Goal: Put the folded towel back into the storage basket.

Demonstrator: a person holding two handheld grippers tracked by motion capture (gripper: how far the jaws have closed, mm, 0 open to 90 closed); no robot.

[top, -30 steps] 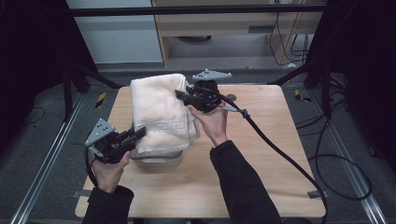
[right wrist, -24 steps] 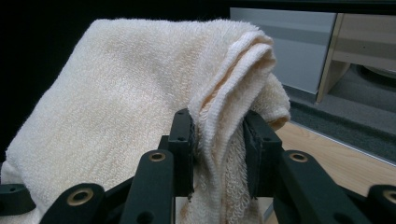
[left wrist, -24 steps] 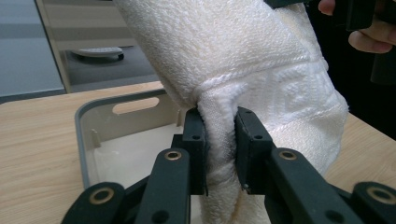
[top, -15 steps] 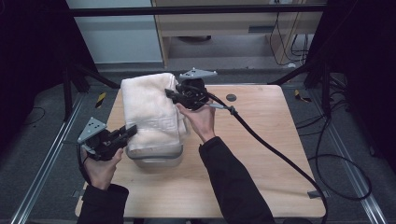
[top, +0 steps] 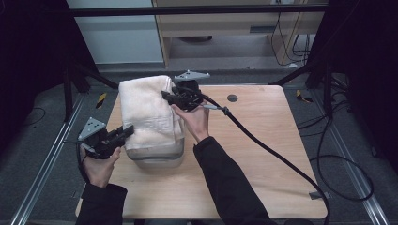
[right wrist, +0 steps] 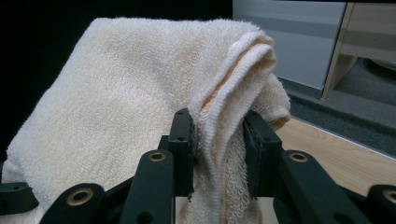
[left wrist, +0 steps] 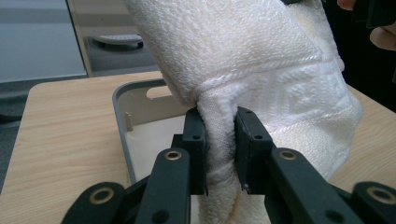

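Both hand-held grippers, left (left wrist: 219, 149) and right (right wrist: 217, 154), clamp cream towel (top: 148, 110); no legible writing.

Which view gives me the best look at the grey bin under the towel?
The left gripper view: past the left gripper, shut on the towel, the bin shows its open inside, rim and handle slot. The high view shows just the bin's near wall below the towel. The right gripper view gives towel fabric, no clear bin.

Grey bin (top: 157, 154) mostly under towel (top: 148, 110)
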